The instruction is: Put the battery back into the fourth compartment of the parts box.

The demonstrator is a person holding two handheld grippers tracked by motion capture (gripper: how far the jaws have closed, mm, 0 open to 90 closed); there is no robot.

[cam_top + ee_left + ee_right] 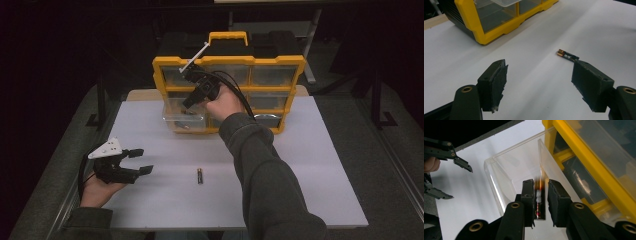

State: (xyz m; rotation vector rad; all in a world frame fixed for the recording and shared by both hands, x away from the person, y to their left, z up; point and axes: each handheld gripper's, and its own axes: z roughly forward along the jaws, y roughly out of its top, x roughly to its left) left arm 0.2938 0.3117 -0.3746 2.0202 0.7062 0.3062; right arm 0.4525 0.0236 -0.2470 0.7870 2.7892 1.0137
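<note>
Black-and-copper battery [539, 195], blurred, sits upright between the right gripper [541, 195] fingers, which stand narrowly parted over the clear drawer [499, 177] pulled out from the yellow organizer [229, 62]; whether the pads press on it I cannot tell. A second battery [200, 175] lies on open white desk [300, 170]. Left gripper [140, 161] fingers wide, empty, near the desk's left edge.

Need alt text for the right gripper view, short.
The right gripper points down into a clear plastic drawer pulled out of a yellow-framed organiser, with a blurred battery between its narrowly parted black jaws. The left gripper shows farther off over the white tabletop.
</note>
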